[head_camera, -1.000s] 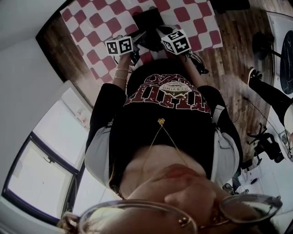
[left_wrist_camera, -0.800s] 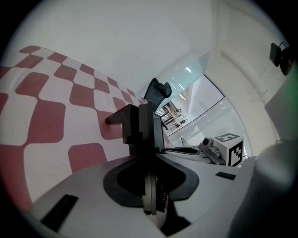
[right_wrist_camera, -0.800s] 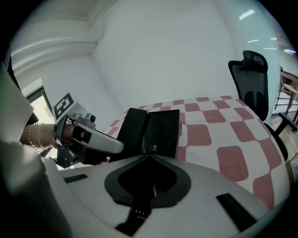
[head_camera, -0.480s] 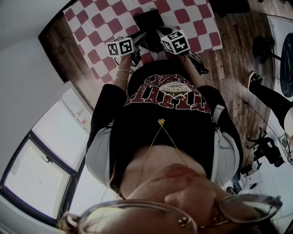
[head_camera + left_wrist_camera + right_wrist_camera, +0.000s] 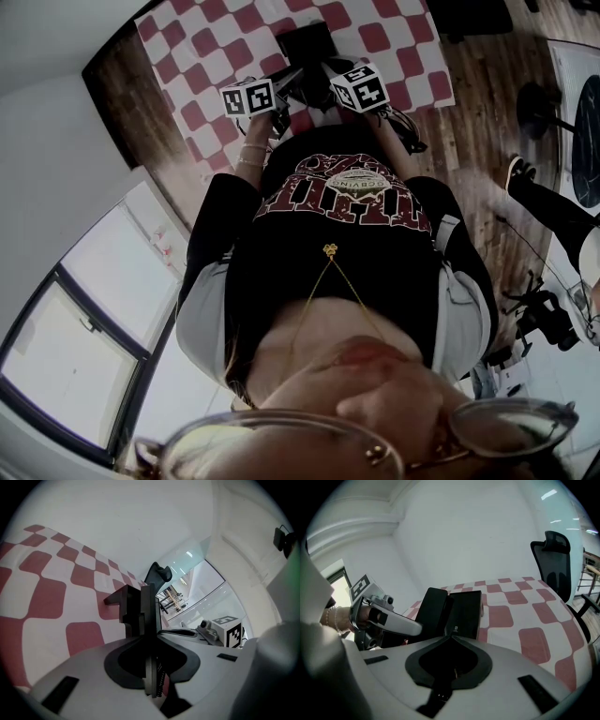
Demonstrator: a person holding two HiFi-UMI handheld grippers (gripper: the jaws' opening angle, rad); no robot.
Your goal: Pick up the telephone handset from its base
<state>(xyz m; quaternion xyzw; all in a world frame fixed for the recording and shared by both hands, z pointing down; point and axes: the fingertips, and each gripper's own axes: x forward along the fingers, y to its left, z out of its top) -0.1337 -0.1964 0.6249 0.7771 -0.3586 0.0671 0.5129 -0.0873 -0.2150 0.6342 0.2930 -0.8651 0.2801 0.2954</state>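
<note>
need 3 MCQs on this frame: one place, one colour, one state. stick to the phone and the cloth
1. The phone sits on:
A bare wood
B the checked cloth
C carpet

2. The cloth's checks are:
A blue and white
B black and yellow
C red and white

3. The handset is:
A at its base
B held high in the air
C out of view

Key:
1 B: the head view shows checks all round the phone.
2 C: both gripper views show red squares on white.
3 A: the right gripper view shows it beside the base, low on the cloth.
</note>
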